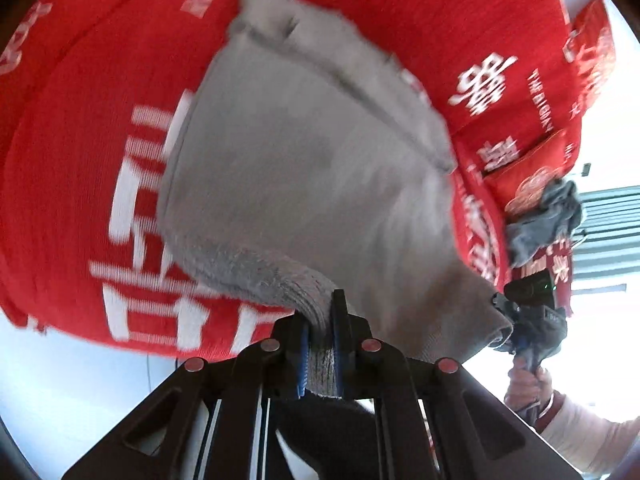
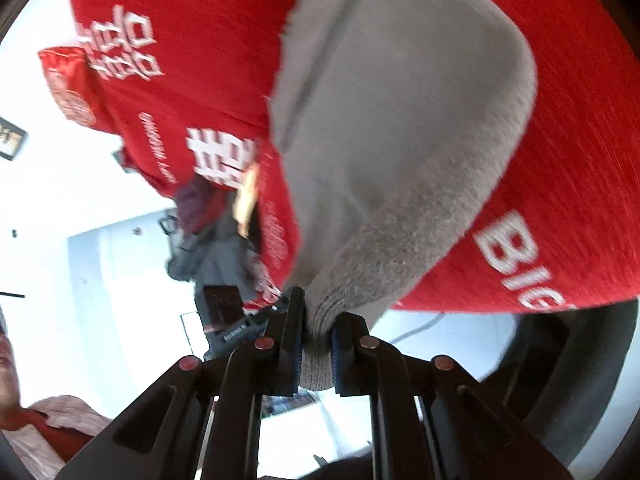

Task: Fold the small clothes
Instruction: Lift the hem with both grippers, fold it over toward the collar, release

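A small grey garment (image 1: 304, 160) lies stretched over a red bedcover with white lettering (image 1: 80, 120). My left gripper (image 1: 320, 344) is shut on one bunched corner of it. My right gripper (image 2: 316, 344) is shut on another bunched corner of the same grey garment (image 2: 400, 120). In the left wrist view the right gripper (image 1: 520, 320) shows at the garment's far right corner, with the person's hand behind it. In the right wrist view the left gripper (image 2: 232, 320) shows at the left. The picture is blurred.
A heap of grey and dark clothes (image 1: 544, 220) lies at the bedcover's edge; it also shows in the right wrist view (image 2: 216, 240). Red pillows (image 1: 592, 52) lie at the far end. White walls and floor (image 2: 100, 280) surround the bed.
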